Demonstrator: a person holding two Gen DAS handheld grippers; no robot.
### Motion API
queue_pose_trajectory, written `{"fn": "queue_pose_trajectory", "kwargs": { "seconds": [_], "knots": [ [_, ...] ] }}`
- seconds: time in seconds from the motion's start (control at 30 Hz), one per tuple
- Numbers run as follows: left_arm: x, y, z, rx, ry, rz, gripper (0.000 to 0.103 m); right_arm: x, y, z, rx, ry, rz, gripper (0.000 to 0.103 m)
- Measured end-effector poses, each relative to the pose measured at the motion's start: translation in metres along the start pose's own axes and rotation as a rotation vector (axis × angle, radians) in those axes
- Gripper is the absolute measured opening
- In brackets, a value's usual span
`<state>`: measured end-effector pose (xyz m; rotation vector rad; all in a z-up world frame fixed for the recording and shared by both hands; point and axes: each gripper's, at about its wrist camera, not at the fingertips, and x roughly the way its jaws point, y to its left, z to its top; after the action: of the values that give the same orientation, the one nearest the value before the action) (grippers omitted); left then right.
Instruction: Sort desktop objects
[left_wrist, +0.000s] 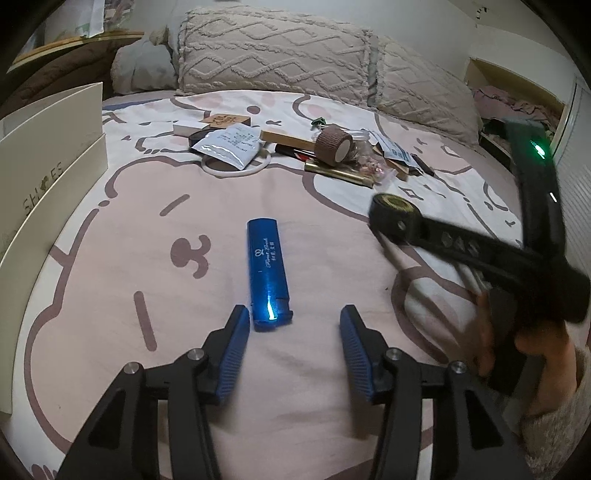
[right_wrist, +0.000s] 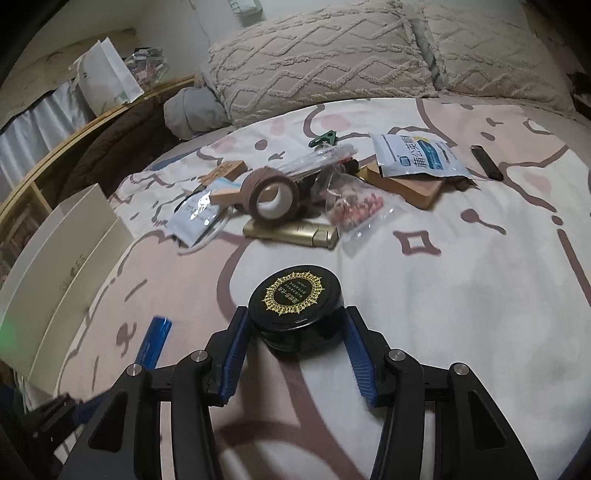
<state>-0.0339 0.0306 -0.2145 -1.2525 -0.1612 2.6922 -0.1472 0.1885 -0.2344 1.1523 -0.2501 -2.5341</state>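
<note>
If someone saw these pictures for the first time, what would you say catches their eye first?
Probably the shiny blue lighter lying loose on the pink cartoon bedsheet, just ahead of the left gripper and its open fingers. Next, the black round tin with a gold emblem, clamped in the right gripper, with a clutter of small objects beyond it.

The left claw points forward and downward with its two blue-padded fingers spread apart and nothing pressed between them. The right claw is angled down the same way, its pads pressed against both sides of a round black tin. In the left wrist view, a hand in a fuzzy sleeve holds the right claw's handle.
</note>
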Motion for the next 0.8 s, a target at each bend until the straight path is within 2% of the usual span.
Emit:
{"fn": "queue_pose_trajectory", "kwargs": {
  "seconds": [0.3, 0.5, 0.57, 0.6, 0.63, 0.67, 0.73, 0.8],
  "knots": [
    [-0.002, 0.010, 0.003, -0.023, 0.003, 0.017, 0.051, -0.025, 0.006, -0.032, -0.010, 0.019, -0.002, 0.051],
    [-0.002, 0.011, 0.003, -0.028, 0.011, 0.034, 0.051, -0.029, 0.015, -0.041, -0.056, 0.029, -0.043, 0.052],
    [-0.003, 0.010, 0.003, -0.019, 0.008, 0.073, 0.051, -0.028, 0.015, -0.041, -0.060, 0.035, -0.052, 0.052],
    [-0.003, 0.010, 0.003, -0.005, 0.003, 0.127, 0.056, -0.028, 0.015, -0.042, -0.063, 0.036, -0.055, 0.052],
    [-0.002, 0.011, 0.003, 0.003, -0.003, 0.160, 0.068, -0.028, 0.016, -0.042, -0.066, 0.037, -0.060, 0.052],
    [-0.003, 0.013, 0.004, 0.007, -0.012, 0.192, 0.072, -0.027, 0.016, -0.042, -0.069, 0.039, -0.063, 0.052],
    [-0.002, 0.019, 0.004, -0.001, -0.013, 0.217, 0.073, -0.026, 0.018, -0.042, -0.077, 0.043, -0.070, 0.053],
    [-0.001, 0.025, 0.005, -0.021, -0.007, 0.213, 0.073, -0.025, 0.020, -0.042, -0.089, 0.049, -0.064, 0.060]
  ]
}}
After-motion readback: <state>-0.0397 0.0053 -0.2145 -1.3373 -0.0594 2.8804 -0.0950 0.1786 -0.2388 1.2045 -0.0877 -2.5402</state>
